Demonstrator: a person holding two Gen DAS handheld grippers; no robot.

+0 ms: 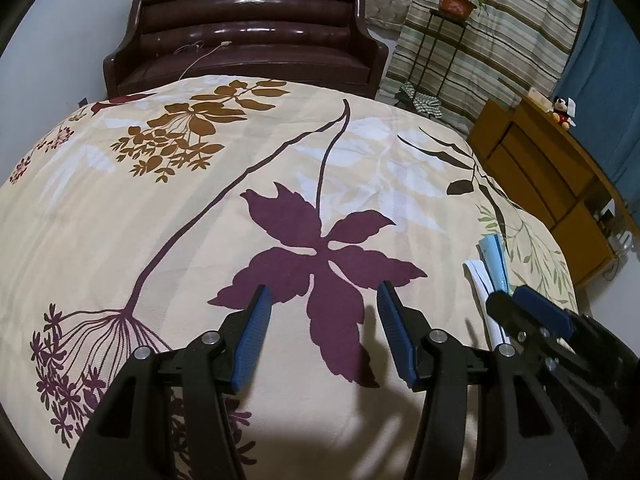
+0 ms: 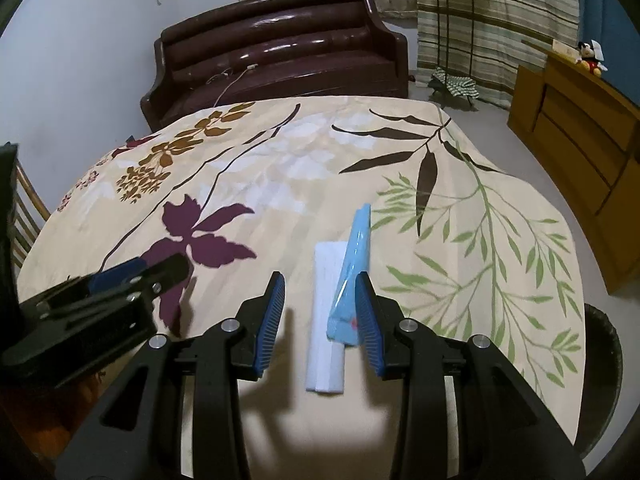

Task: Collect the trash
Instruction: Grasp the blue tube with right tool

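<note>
A light blue wrapper (image 2: pixel 352 276) and a folded white paper (image 2: pixel 326 320) lie together on the floral tablecloth (image 2: pixel 280 184). My right gripper (image 2: pixel 320 286) is open, its fingers on either side of them, the right pad close against the blue wrapper. In the left wrist view the same blue wrapper (image 1: pixel 496 258) and white paper (image 1: pixel 482 284) show at the right, with my right gripper (image 1: pixel 516 300) over them. My left gripper (image 1: pixel 324 296) is open and empty above a purple leaf print, left of the trash. It also shows in the right wrist view (image 2: pixel 176 266).
A dark brown leather sofa (image 1: pixel 248 40) stands beyond the table. A wooden cabinet (image 1: pixel 552 184) with a Mickey toy (image 1: pixel 562 112) is at the right. A plant stand (image 1: pixel 444 40) is by the striped curtain. A dark bin rim (image 2: pixel 604 368) sits low right; a chair (image 2: pixel 24 208) is left.
</note>
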